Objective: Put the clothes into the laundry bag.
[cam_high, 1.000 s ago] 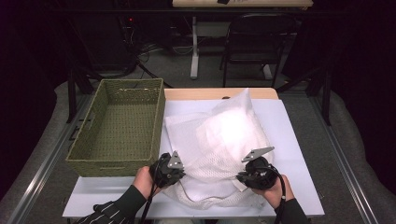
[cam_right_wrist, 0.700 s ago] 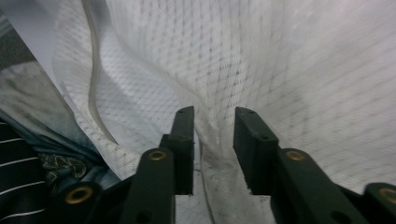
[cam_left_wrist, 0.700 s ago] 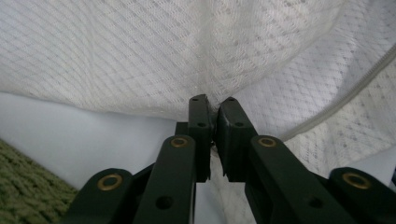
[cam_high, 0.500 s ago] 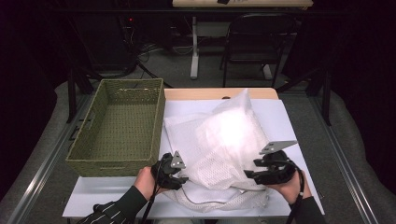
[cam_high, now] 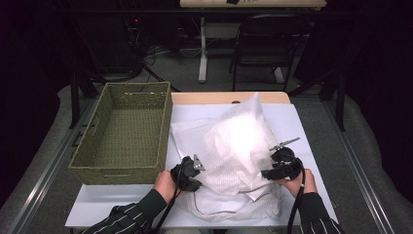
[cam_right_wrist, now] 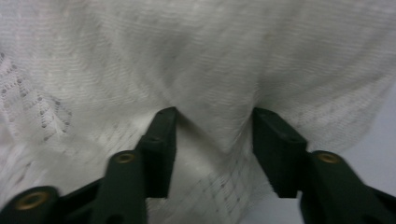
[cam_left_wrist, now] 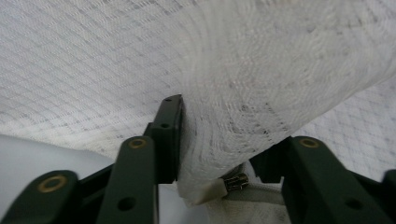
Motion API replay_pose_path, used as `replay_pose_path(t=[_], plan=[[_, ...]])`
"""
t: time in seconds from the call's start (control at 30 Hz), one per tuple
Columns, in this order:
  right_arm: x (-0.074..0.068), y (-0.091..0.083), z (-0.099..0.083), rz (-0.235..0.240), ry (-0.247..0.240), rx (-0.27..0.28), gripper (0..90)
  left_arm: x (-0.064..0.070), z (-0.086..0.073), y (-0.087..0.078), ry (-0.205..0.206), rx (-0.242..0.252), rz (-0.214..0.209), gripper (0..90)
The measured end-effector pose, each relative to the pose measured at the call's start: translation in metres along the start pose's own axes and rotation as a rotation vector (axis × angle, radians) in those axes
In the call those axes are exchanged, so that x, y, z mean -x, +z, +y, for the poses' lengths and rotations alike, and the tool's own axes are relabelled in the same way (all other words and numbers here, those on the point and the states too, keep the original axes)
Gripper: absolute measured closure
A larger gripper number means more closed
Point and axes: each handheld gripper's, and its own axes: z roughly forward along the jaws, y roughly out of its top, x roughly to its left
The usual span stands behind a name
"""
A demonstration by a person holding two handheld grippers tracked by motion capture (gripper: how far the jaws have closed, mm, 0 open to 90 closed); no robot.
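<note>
White mesh bag [cam_high: 234,151] lies on the table [cam_high: 311,146], outside the basket [cam_high: 122,136] at nine o'clock. Left claw [cam_left_wrist: 219,140] pinches its hem; right claw [cam_right_wrist: 212,140] spread against fabric. Transfer not begun.

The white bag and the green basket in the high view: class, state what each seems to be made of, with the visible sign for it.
White bag: looks like thin, matte mesh fabric; the left gripper view shows an open diamond weave that lets light through, and it drapes in soft folds.
Green basket: seems woven from cord or fibre, olive and matte; its walls show regular plaited rows. Which fibre, the look leaves open.
</note>
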Motion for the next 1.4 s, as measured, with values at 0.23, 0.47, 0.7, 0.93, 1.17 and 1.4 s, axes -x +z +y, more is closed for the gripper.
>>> replay_pose_path(t=[0.23, 0.47, 0.7, 0.93, 1.17, 1.4], plan=[[-0.001, 0.023, 0.008, -0.098, -0.040, -0.044, 65.2, -0.001, 0.011, 0.008, -0.016, 0.009, 0.050, 73.1], [0.013, 0.039, 0.023, -0.158, -0.048, -0.035, 65.6, -0.011, 0.025, 0.019, -0.060, 0.021, 0.076, 73.5], [0.029, 0.050, 0.042, -0.246, -0.043, -0.009, 62.4, -0.019, 0.035, 0.024, -0.116, 0.027, 0.069, 68.7], [0.032, 0.009, 0.021, -0.101, 0.034, 0.012, 44.0, -0.005, 0.016, -0.018, -0.042, 0.047, 0.011, 43.1], [0.014, -0.030, -0.013, -0.051, 0.039, 0.031, 30.7, 0.007, -0.013, -0.045, -0.006, 0.013, -0.048, 36.5], [0.013, -0.051, -0.042, -0.033, 0.109, 0.079, 32.5, -0.003, -0.026, -0.039, -0.070, -0.014, -0.076, 42.1]])
